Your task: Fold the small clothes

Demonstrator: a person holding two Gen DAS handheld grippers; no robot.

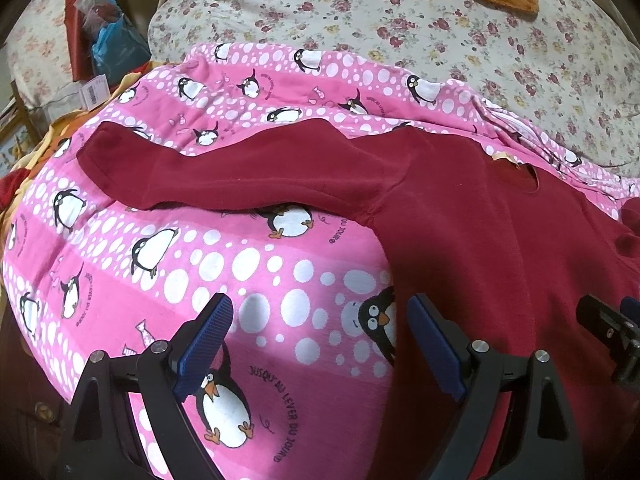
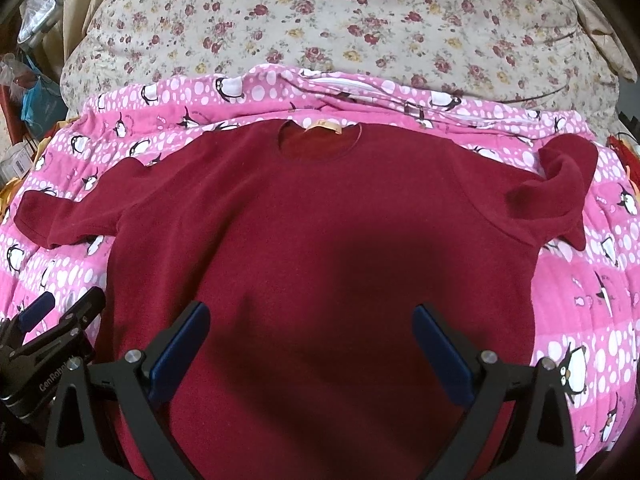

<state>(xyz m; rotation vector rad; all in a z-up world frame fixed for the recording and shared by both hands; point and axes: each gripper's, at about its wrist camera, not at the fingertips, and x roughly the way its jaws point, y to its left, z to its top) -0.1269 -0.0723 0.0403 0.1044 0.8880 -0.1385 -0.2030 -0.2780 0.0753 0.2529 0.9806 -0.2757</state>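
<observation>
Tongs (image 2: 312, 344) gape over flat red top (image 2: 320, 220), 1 sleeve curled.

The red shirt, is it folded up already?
No, the red shirt lies spread flat on the pink penguin blanket, both sleeves out.

Left gripper (image 1: 320, 340): black angular frame w/ silver round screws, ribbed blue pads (image 1: 208, 340). Right gripper (image 2: 312, 344): same build. White "GenRobot" lettering on left's black body.

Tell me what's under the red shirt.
The red shirt lies spread on a pink penguin blanket, which shows all around it. Whatever lies beneath the blanket, or directly under the shirt's body, is covered.
</observation>
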